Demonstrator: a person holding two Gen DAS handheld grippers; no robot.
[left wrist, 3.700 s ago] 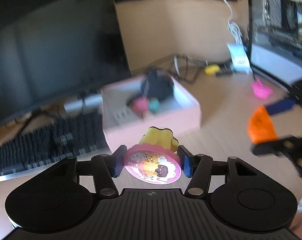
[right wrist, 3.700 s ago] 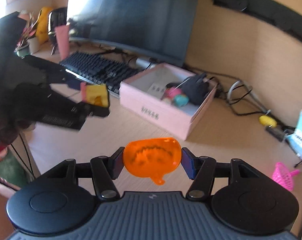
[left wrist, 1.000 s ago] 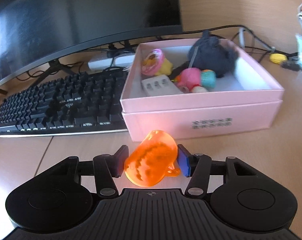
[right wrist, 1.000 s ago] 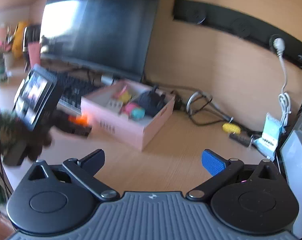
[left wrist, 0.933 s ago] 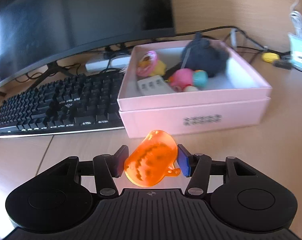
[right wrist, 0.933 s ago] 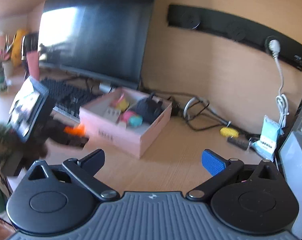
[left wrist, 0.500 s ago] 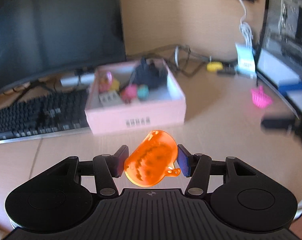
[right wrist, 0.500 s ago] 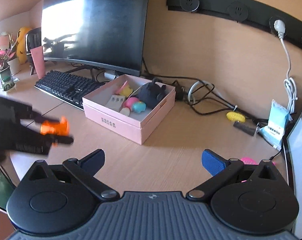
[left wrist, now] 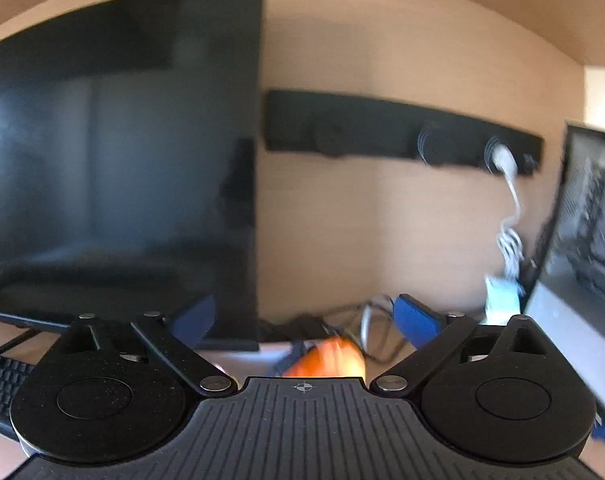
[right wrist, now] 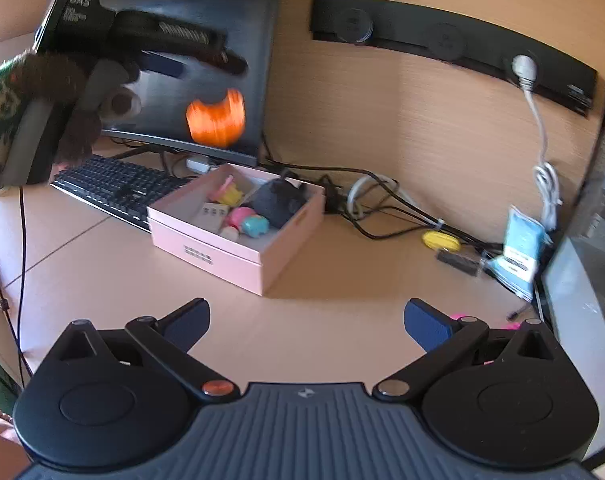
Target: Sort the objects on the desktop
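Observation:
My left gripper (left wrist: 304,318) is open and raised high, facing the wall. The orange toy (left wrist: 326,362) shows blurred below its spread fingers, out of their grip. In the right wrist view the orange toy (right wrist: 215,118) is in mid-air under the left gripper (right wrist: 174,56), above the open pink box (right wrist: 218,252). The box holds a dark plush, a pink-and-teal toy, a yellow-and-pink toy and a white block. My right gripper (right wrist: 306,320) is open and empty, low over the desk in front of the box.
A black monitor (right wrist: 206,80) and keyboard (right wrist: 114,188) stand behind and left of the box. Cables (right wrist: 386,208), a yellow item (right wrist: 440,240) and a blue packet (right wrist: 520,248) lie at the back right. A pink object (right wrist: 462,316) lies behind my right finger.
My left gripper rose and tilted up toward the wall, then opened; the orange toy left its fingers and is dropping over the box. My right gripper stayed open.

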